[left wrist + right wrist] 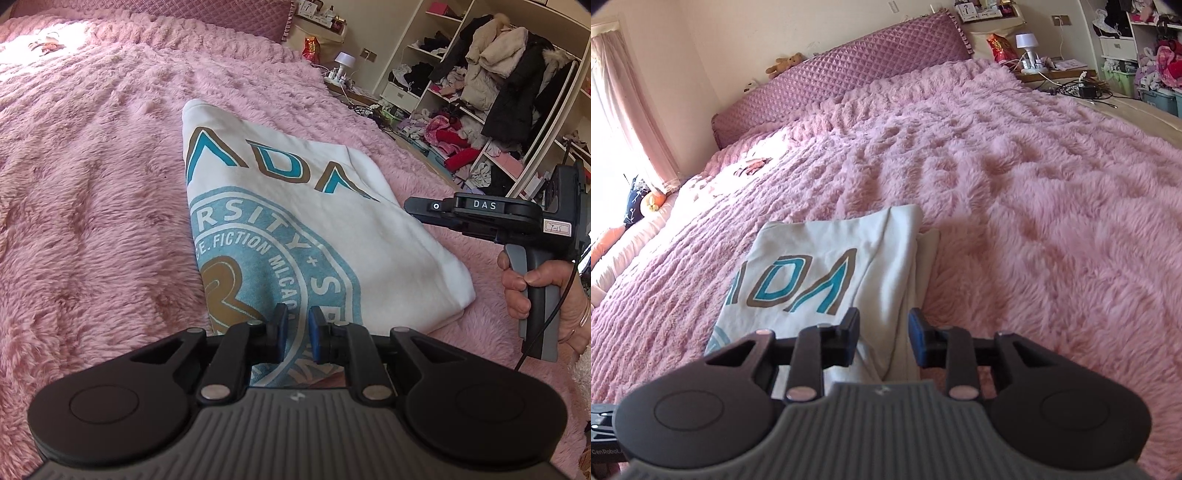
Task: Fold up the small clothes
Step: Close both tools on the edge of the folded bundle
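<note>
A white T-shirt (288,206) with a blue and gold print lies folded into a narrow rectangle on the pink fluffy bedspread (92,203). My left gripper (298,334) hovers over its near printed end, jaws a little apart and empty. In the right wrist view the shirt (820,273) lies just ahead, its folded layers at the right edge. My right gripper (884,338) is open and empty above the shirt's near right edge. The right gripper also shows in the left wrist view (417,208), held by a hand beside the shirt's right side.
A quilted purple headboard (849,74) runs along the far side of the bed. A bedside shelf with a lamp (1027,44) and cables stands at the far right. An open wardrobe (498,92) with coats and piled clothes stands beyond the bed's right edge.
</note>
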